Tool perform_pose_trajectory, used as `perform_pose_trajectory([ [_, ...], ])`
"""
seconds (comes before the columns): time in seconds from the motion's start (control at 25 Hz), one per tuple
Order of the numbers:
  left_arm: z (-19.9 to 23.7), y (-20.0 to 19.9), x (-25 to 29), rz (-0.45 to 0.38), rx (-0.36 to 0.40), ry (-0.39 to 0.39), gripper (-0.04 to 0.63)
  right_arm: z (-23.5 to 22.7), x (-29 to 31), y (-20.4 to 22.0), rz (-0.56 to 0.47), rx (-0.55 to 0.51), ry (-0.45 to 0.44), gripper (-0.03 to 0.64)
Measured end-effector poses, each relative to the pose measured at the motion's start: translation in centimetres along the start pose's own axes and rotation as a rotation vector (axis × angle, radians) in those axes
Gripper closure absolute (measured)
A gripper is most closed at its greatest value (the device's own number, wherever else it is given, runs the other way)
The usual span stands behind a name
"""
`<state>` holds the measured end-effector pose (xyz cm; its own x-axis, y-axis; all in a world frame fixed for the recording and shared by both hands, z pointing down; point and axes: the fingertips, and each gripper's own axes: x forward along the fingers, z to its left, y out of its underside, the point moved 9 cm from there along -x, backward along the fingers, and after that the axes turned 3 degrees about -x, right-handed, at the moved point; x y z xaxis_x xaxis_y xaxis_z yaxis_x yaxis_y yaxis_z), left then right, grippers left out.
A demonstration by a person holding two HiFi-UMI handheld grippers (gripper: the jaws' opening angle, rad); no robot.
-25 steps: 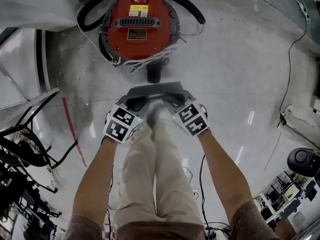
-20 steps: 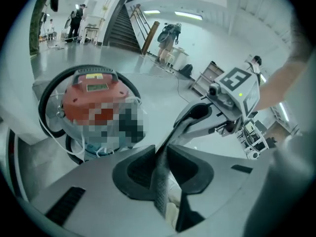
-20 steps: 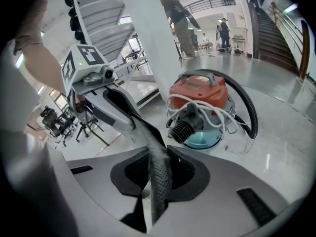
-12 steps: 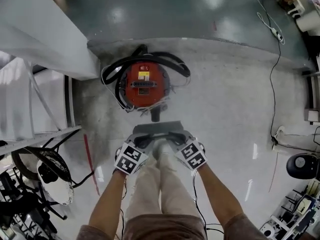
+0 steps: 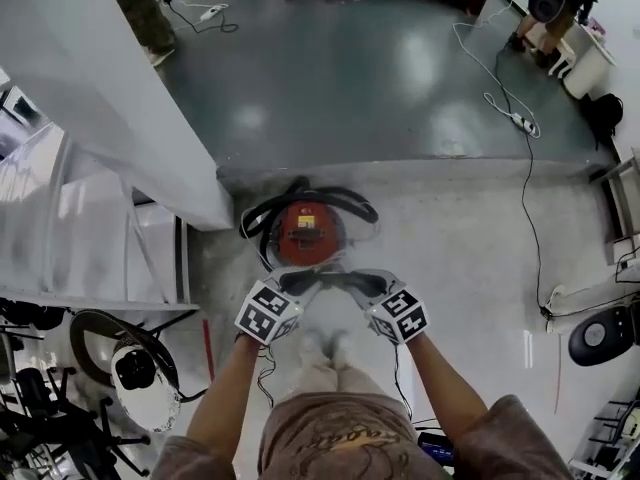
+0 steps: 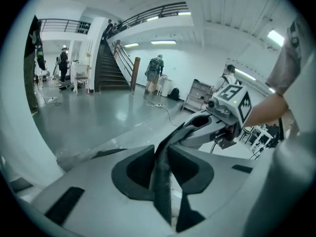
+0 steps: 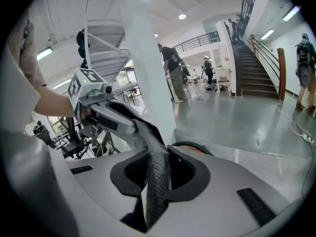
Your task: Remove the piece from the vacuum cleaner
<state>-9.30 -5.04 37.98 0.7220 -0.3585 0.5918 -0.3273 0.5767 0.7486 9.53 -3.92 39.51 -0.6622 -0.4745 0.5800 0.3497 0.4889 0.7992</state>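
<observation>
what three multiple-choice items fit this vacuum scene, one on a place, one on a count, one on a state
1. Where does the round red vacuum cleaner stand?
A. on the pale grey floor
B. on a chair
C. on a table

2. How many grippers grip the dark flat mesh piece?
A. none
B. one
C. two

3. What state is that piece in?
A. fitted on the vacuum cleaner
B. held up, stretched from the left gripper to the right gripper
C. lying loose on the floor

Answers:
1 A: the head view shows it on the floor just beyond both grippers.
2 C: each gripper view shows that gripper closed on an end of the piece.
3 B: it spans the air between the two grippers, clear of the vacuum cleaner below.
</observation>
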Motion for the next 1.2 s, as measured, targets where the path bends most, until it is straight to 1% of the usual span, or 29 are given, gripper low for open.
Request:
perform_pose_trajectory([
  [0.12,-0.9,-3.6,-2.2,-0.041,0.055,-0.003,0.512,-0.2,-2.3,-3.5,-0.043,-0.017,-0.002,0.560],
  [0.28,-2.2,-7.3,-4.6,-0.118,0.120,0.002,0.512,-0.4,-5.1,-7.2,-0.119,0.011,0.010,0.557],
  [0.44,-2.6,-10.0,-7.0,-0.224,0.142,-0.006,0.511,-0.2,-6.9,-10.5,-0.215,0.063,0.025,0.551],
  [0.6,-3.8,-11.3,-9.0,-0.319,0.154,-0.039,0.511,0.6,-8.7,-12.9,-0.291,0.086,0.038,0.543],
  [0.72,-4.7,-11.3,-9.6,-0.379,0.136,-0.055,0.511,1.3,-9.7,-13.5,-0.322,0.092,0.067,0.541],
  [0.92,-5.0,-11.0,-9.5,-0.467,0.062,-0.067,0.509,1.7,-9.9,-13.1,-0.403,0.068,0.116,0.541],
  [1.08,-5.0,-10.1,-9.3,-0.507,0.034,-0.078,0.509,1.9,-9.4,-12.2,-0.456,0.066,0.128,0.543],
  [1.2,-4.9,-9.2,-8.7,-0.524,0.022,-0.071,0.508,2.0,-9.1,-11.3,-0.464,0.041,0.135,0.543],
])
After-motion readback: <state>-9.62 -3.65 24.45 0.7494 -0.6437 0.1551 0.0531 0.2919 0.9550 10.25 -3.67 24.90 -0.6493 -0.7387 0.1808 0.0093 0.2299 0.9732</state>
